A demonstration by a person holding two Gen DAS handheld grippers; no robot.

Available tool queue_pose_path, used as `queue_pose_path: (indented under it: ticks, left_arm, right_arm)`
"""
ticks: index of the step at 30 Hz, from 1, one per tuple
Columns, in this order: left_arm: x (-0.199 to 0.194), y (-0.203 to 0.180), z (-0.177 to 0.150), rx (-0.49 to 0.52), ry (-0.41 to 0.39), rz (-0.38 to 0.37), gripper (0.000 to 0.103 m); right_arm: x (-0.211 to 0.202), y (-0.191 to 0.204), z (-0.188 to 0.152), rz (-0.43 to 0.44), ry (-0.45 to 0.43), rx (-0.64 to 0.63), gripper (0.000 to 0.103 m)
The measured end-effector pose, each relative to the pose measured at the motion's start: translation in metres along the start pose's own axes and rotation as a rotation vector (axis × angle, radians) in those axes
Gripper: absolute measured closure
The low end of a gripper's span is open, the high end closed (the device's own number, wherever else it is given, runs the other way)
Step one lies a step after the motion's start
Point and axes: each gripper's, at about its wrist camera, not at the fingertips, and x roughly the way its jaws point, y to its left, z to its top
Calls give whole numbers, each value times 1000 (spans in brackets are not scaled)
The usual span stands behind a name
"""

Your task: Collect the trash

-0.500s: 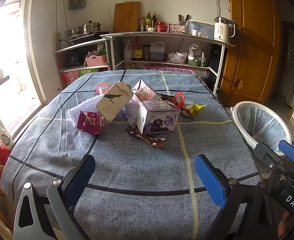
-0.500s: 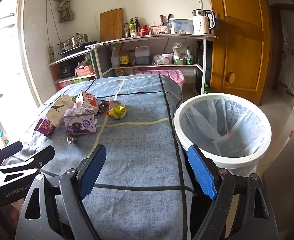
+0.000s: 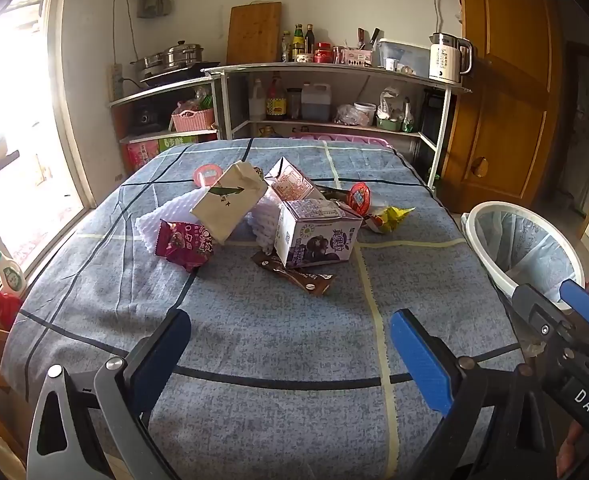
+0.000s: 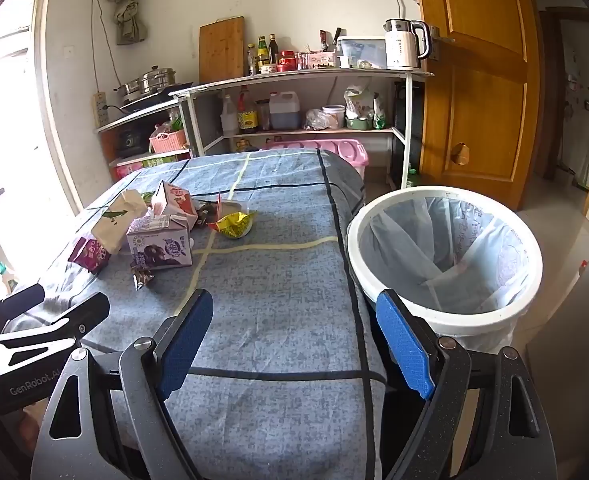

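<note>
Both hand-held grippers, left (image 3: 286, 344) and right (image 4: 294, 334), gape empty short of the trash pile (image 3: 278, 216); next, probably reach a wrapper, then the bin (image 4: 446, 312).

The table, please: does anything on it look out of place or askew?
Yes. Trash is heaped mid-table: a purple carton lies tipped on its side, a beige box leans tilted against the pile, and wrappers are scattered around them. The bin beside the table looks empty.
</note>
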Motion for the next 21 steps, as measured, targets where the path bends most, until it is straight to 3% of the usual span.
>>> queue_pose_path:
  ticks: [21]
  left_arm:
    - [0, 1, -1, 4, -1, 9, 2]
  right_arm:
    - [2, -2, 3, -5, 4, 6, 19]
